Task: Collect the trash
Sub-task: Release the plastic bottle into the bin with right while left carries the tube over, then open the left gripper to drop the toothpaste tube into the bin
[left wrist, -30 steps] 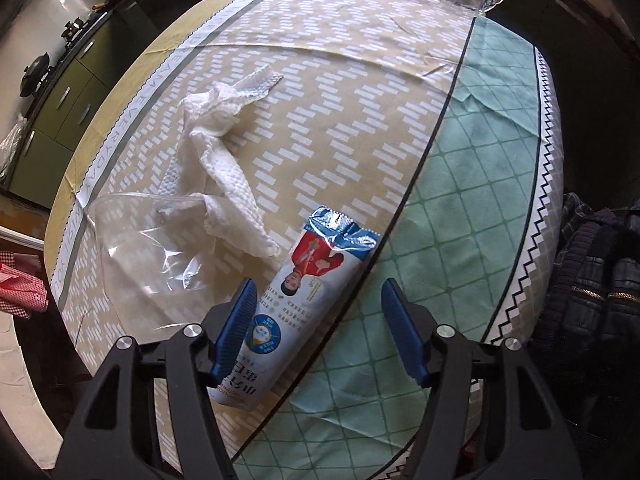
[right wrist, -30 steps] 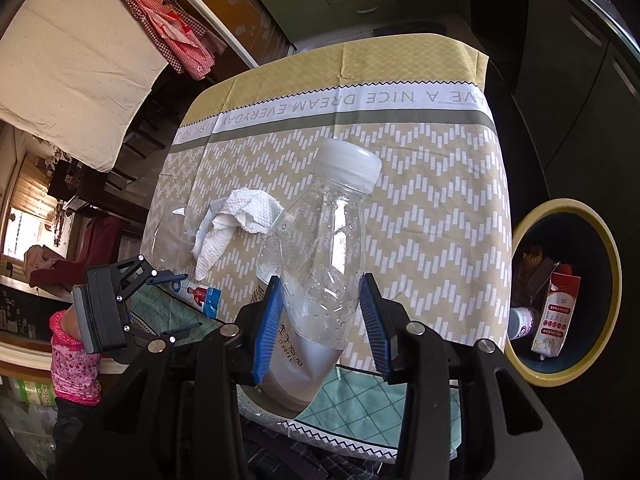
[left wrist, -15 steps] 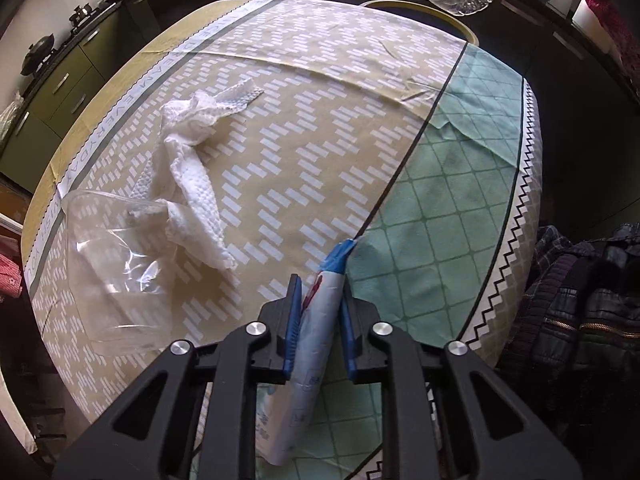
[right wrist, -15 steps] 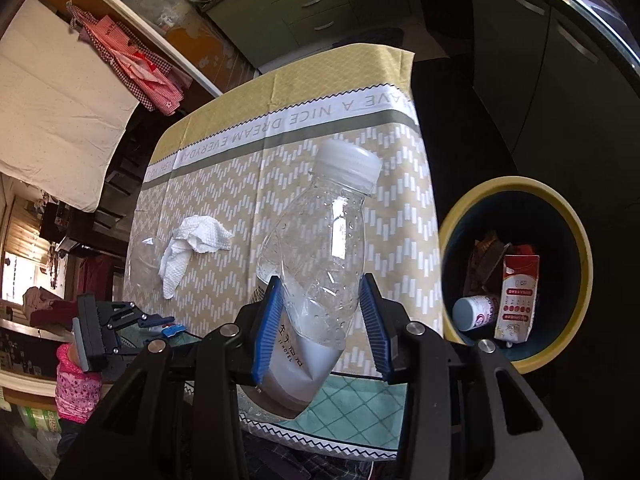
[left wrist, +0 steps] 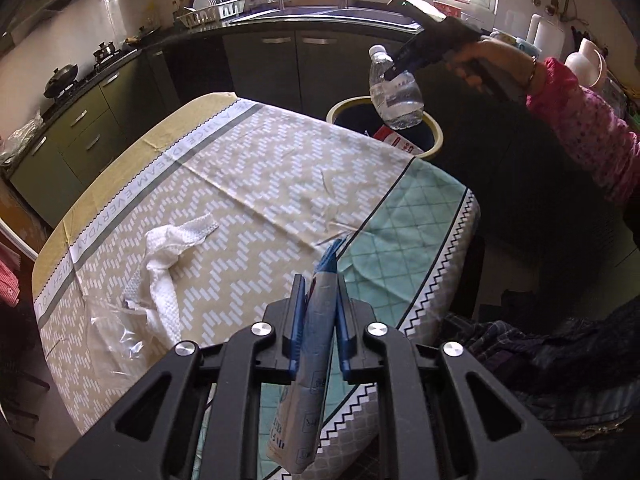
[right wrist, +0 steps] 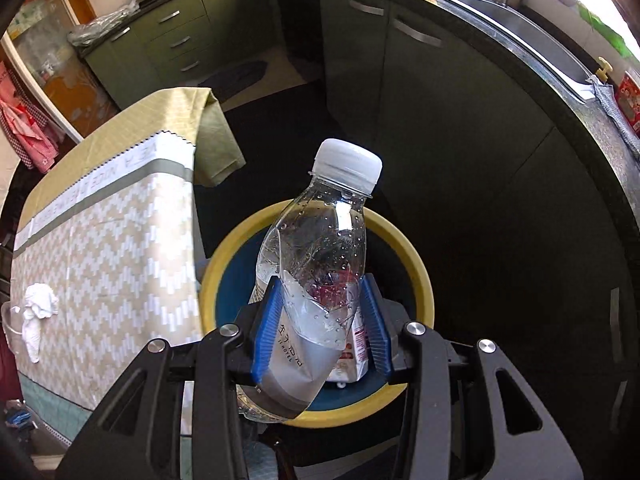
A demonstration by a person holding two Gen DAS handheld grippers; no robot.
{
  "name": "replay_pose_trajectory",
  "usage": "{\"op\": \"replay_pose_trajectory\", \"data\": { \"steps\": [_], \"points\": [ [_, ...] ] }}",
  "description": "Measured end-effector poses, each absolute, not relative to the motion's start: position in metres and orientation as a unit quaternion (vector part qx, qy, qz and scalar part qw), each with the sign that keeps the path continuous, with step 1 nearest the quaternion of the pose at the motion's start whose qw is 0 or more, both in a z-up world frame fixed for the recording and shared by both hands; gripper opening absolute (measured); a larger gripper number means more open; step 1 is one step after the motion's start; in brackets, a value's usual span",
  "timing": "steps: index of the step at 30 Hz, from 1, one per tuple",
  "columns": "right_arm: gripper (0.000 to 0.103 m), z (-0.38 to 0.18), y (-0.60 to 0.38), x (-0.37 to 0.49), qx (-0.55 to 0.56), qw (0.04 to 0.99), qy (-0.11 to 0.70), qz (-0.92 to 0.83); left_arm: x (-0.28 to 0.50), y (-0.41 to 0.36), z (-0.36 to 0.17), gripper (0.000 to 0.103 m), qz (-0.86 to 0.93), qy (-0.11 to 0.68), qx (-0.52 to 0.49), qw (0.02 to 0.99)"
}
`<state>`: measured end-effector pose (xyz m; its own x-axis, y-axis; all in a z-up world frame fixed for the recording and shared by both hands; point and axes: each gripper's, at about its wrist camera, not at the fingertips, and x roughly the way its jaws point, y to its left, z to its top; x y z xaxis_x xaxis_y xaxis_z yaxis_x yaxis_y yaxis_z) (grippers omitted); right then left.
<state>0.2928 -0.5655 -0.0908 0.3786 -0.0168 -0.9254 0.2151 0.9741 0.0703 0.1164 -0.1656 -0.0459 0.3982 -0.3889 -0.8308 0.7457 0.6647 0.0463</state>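
Note:
My left gripper (left wrist: 319, 320) is shut on a flat blue-and-white wrapper (left wrist: 316, 344) and holds it above the table's near edge. A crumpled white paper towel (left wrist: 164, 264) and a clear plastic lid (left wrist: 108, 336) lie on the patterned tablecloth (left wrist: 256, 184) at the left. My right gripper (right wrist: 320, 320) is shut on a clear plastic bottle (right wrist: 316, 264) with a white cap, held over the yellow-rimmed trash bin (right wrist: 420, 276). The bottle (left wrist: 394, 92) and bin (left wrist: 434, 136) also show beyond the table's far edge in the left wrist view.
The bin holds a red-and-white carton (right wrist: 354, 344). Dark kitchen cabinets (right wrist: 400, 92) and a counter with a sink (left wrist: 320, 12) stand behind the bin. Dark clothing (left wrist: 552, 352) lies right of the table. The person's pink-sleeved arm (left wrist: 580, 128) reaches across at upper right.
My left gripper closed on the wrapper and lifted it off the table. My right gripper carried the bottle from over the table to above the trash bin.

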Motion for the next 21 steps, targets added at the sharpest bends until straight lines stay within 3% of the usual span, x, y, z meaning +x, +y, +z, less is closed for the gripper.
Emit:
{"op": "replay_pose_trajectory", "data": {
  "steps": [8,15,21],
  "points": [
    [0.041,-0.103,-0.598,0.269,0.144,0.834,0.529,-0.059,0.133,-0.233,-0.033,0.014,-0.388,0.432,0.204,0.788],
    [0.046,-0.063,-0.608,0.170,0.188,0.878,0.438,-0.044,0.167,-0.327,-0.033,0.014,-0.430,0.435,0.216,0.762],
    [0.046,-0.075,-0.616,0.078,0.206,0.887,0.408,-0.070,0.217,-0.428,-0.058,0.014,-0.435,0.450,0.217,0.749]
  ]
}}
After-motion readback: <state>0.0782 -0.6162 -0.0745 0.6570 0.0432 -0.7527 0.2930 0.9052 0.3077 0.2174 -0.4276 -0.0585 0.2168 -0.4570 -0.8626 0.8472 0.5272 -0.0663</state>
